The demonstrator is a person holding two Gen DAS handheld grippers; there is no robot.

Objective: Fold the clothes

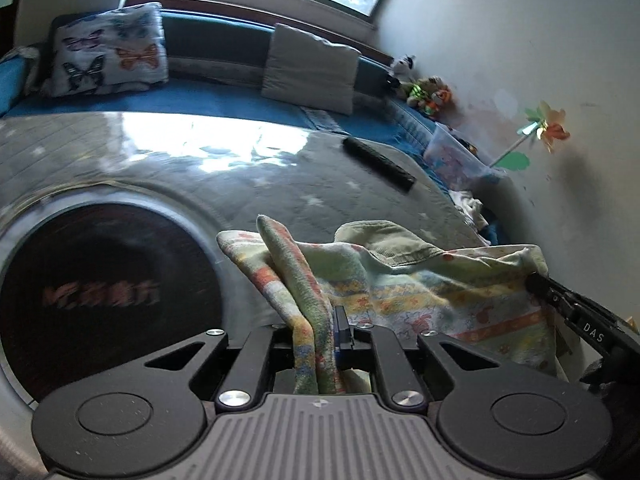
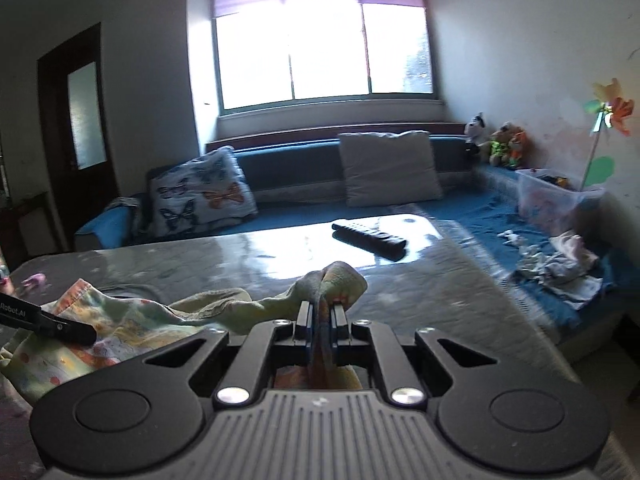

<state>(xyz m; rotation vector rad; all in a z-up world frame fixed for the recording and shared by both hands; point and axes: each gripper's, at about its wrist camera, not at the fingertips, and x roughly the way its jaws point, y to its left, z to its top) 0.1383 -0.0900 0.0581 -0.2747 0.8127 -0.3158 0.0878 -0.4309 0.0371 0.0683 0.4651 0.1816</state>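
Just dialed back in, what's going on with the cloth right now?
Both grippers are clamped on the same patterned garment above the grey table. The left gripper pinches one bunched edge, the right gripper another, so the cloth hangs stretched between them. No fold is made yet. A remote control lies farther back on the table.

Pretty roomy around the remote [image 2: 369, 241] honestly. It's the only thing sitting out on the bench [image 2: 248, 264], and the glossy top on the near side of it is bare. Past the remote, the sofa [image 2: 472, 216] hems things in, with a plastic bin [image 2: 554, 200] and loose clothes [image 2: 560, 268] off to its right.
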